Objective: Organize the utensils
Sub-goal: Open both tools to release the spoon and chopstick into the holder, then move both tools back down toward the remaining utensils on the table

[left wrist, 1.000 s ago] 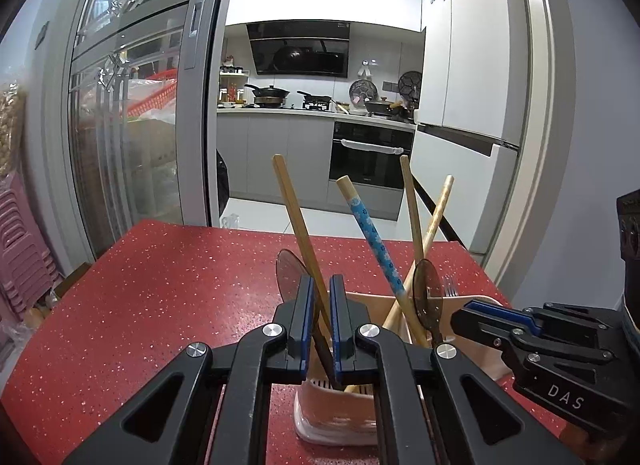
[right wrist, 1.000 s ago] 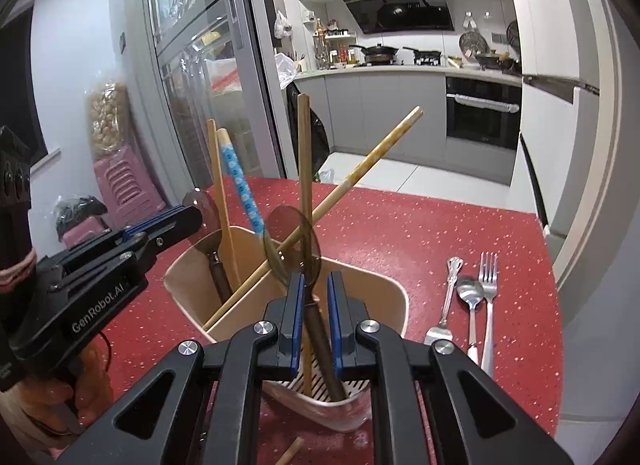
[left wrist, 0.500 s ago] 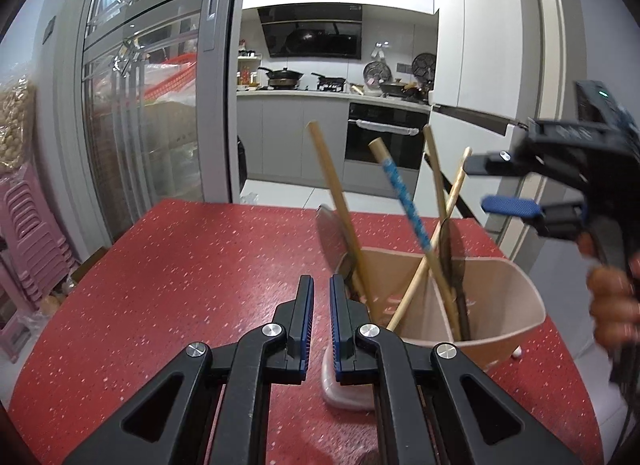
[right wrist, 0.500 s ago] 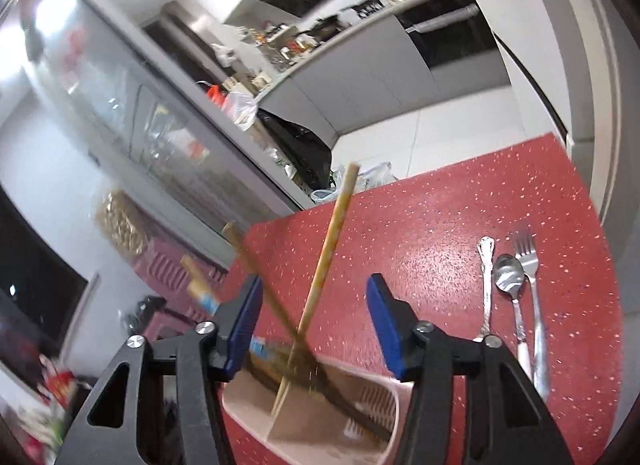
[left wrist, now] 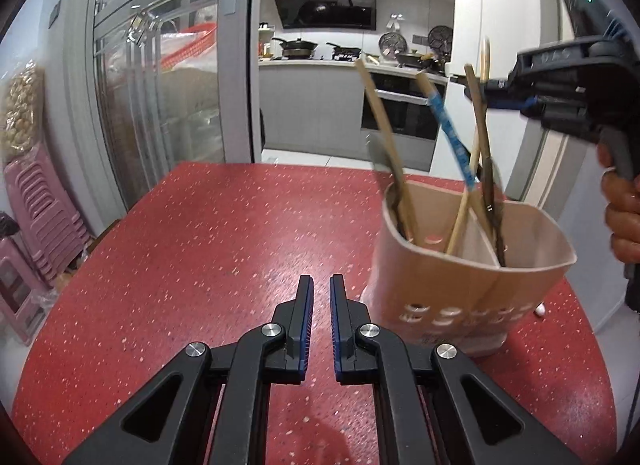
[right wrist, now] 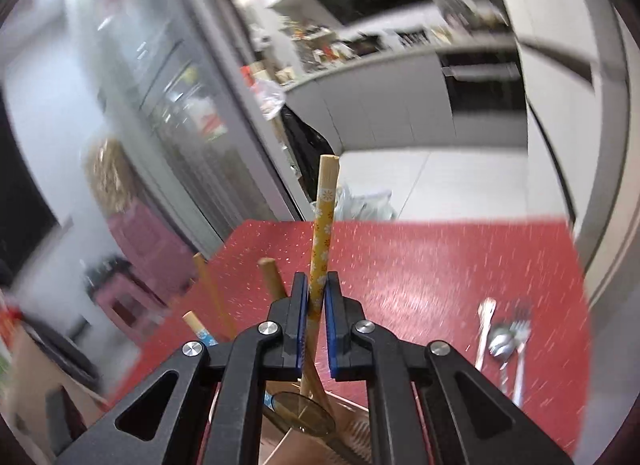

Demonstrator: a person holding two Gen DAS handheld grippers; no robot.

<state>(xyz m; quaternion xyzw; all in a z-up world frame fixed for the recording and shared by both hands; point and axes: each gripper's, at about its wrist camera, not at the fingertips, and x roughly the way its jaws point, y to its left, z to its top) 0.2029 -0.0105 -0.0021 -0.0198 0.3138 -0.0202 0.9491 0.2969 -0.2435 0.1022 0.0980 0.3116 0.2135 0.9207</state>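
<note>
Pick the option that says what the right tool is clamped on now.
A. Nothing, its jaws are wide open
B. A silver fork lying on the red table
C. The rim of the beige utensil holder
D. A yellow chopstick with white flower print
D. In the right wrist view the right tool has both blue pads pressed on the yellow flower-printed chopstick, which stands up out of the beige plastic utensil holder.

Both grippers, left (left wrist: 319, 297) and right (right wrist: 316, 297), were black with blue finger pads (left wrist: 307, 325) and silver screws (left wrist: 273, 330).
</note>
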